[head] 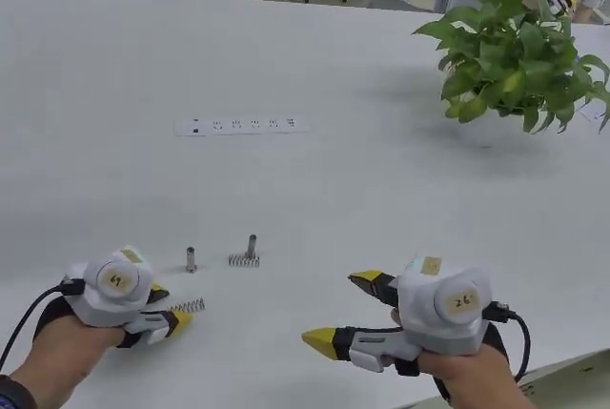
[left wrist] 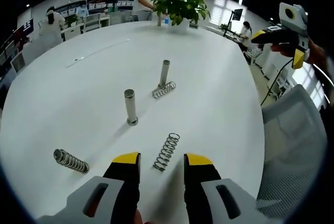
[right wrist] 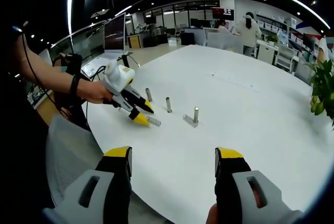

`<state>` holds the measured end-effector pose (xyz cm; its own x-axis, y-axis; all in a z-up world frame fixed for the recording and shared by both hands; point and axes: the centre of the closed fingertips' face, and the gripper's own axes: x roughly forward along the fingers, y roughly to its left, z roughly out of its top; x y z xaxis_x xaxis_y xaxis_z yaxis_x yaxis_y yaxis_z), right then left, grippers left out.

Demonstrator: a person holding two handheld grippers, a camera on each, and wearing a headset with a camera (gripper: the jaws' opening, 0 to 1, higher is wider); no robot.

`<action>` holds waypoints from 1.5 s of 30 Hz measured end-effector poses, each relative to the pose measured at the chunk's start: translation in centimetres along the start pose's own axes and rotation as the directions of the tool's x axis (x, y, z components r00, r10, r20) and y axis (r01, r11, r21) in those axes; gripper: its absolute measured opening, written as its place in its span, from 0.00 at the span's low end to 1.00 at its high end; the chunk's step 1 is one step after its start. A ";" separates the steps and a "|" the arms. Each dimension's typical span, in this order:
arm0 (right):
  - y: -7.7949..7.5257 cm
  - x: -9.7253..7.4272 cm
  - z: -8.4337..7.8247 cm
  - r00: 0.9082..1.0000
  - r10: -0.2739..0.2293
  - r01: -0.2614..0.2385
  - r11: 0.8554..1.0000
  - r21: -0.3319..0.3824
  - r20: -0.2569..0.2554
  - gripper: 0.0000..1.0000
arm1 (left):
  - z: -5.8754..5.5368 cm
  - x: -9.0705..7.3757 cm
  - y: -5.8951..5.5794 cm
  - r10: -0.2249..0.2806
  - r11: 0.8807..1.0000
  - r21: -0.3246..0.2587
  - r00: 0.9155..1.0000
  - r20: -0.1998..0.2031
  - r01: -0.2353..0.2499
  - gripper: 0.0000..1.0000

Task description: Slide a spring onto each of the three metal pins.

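Wide white worktop [head: 381,209], smooth and bare, and there's the worry straight away: a loose coil can skate or roll on that surface if a tip nudges it instead of closing across it. The leafy green potted plant [head: 515,56] sits far back on the right, well out of play.

Now the hands. The white-bodied, yellow-tipped left gripper [head: 168,304] is low at the near left, aimed forward at the parts, jaws apart and holding nothing. The matching right gripper [head: 342,308] hangs at the near right, well apart from the work, jaws spread wide and empty, tips pointing across toward its partner.

Smaller now: short grey metal pins, standing upright. The near pin [left wrist: 130,107] and the far pin [left wrist: 165,73] are both bare. The right gripper view picks out a third pin [right wrist: 148,94] just behind the left gripper; I can't tell whether it's bare.

Smallest: a thin steel wire spring [left wrist: 167,152] lies flat just ahead of the left gripper's tips, lined up with the gap. A second spring [left wrist: 164,89] lies at the foot of the far pin. A third coil [left wrist: 71,161] lies off to the left.

My read: pinch too hard and the spring bows and pops free; bring it in tilted and it could snag and tip a pin over.
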<state>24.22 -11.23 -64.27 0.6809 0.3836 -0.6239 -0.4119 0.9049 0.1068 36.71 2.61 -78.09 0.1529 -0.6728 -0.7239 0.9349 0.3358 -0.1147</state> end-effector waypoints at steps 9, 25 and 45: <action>-0.2 0.1 0.2 1.000 -0.006 0.006 1.000 0.004 0.005 0.62 | -0.7 0.5 -0.5 0.013 0.991 0.135 0.999 -0.050 -0.006 0.14; -0.3 0.0 0.3 1.000 -0.011 0.011 1.000 0.006 0.018 0.61 | -0.8 0.1 -0.8 0.025 0.993 0.120 0.998 -0.065 -0.017 0.02; 0.8 0.8 0.4 0.999 0.034 -0.034 0.999 0.002 0.039 0.60 | 0.5 -4.1 -2.6 0.067 0.987 0.148 0.998 0.010 -0.068 0.02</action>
<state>24.64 -10.13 -64.40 0.6894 0.4211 -0.5894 -0.4340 0.8916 0.1294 33.85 4.21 -74.45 0.2184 -0.6553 -0.7231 0.9595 0.2793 0.0367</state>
